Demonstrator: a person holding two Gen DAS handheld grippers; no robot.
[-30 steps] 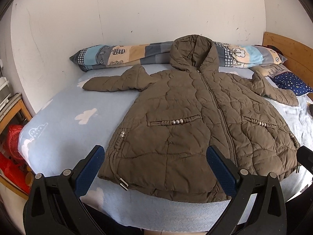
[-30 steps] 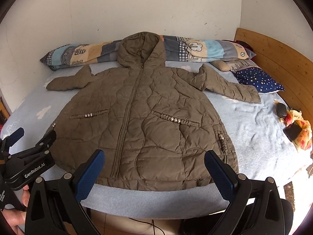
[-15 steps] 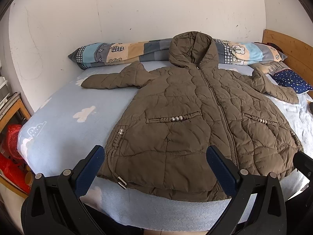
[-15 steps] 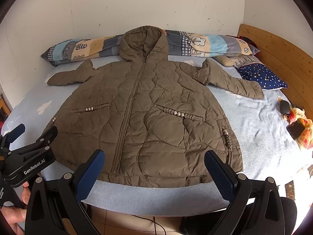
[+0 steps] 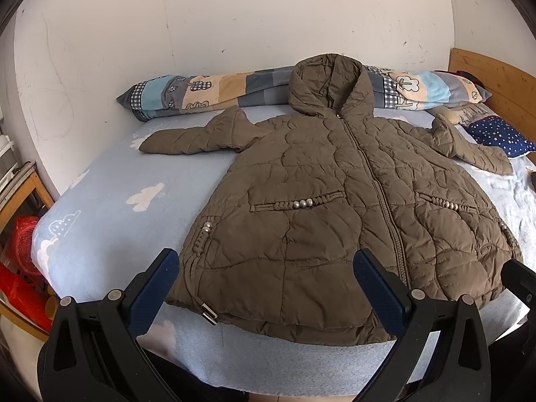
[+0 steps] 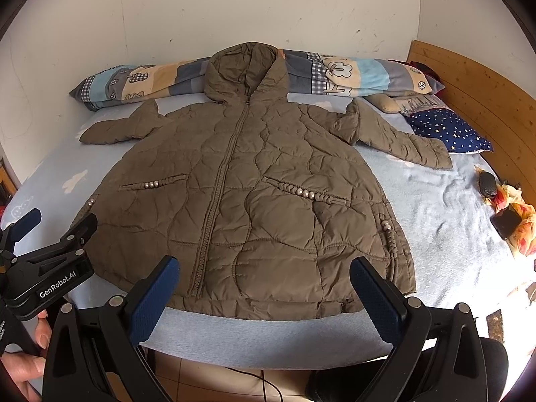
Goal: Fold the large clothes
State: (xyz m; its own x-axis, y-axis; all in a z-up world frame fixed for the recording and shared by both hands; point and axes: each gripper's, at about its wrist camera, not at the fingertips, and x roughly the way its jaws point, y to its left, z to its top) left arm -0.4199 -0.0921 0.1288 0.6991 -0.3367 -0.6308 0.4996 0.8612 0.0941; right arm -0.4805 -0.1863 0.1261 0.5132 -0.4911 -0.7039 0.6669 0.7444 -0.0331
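Note:
A brown quilted hooded coat (image 5: 335, 207) lies flat and face up on the light blue bed (image 5: 110, 194), zipped, with both sleeves spread sideways and the hood against the pillows. It also shows in the right wrist view (image 6: 248, 194). My left gripper (image 5: 266, 271) is open and empty, hovering just over the coat's hem at its left half. My right gripper (image 6: 264, 278) is open and empty above the hem at the coat's right half. The left gripper also shows in the right wrist view (image 6: 58, 222), beside the coat's left hem corner.
A long patchwork pillow (image 6: 338, 73) lies along the wall, with a star-print pillow (image 6: 449, 130) to the right. A wooden headboard (image 6: 479, 90) bounds the right side. A dark object and an orange cloth (image 6: 512, 214) lie at the bed's right edge. Red baskets (image 5: 20, 251) stand at left.
Both grippers have moved slightly forward and lower toward the coat's hem, so the coat looks a little larger. The jaws stay open. The coat has not moved.

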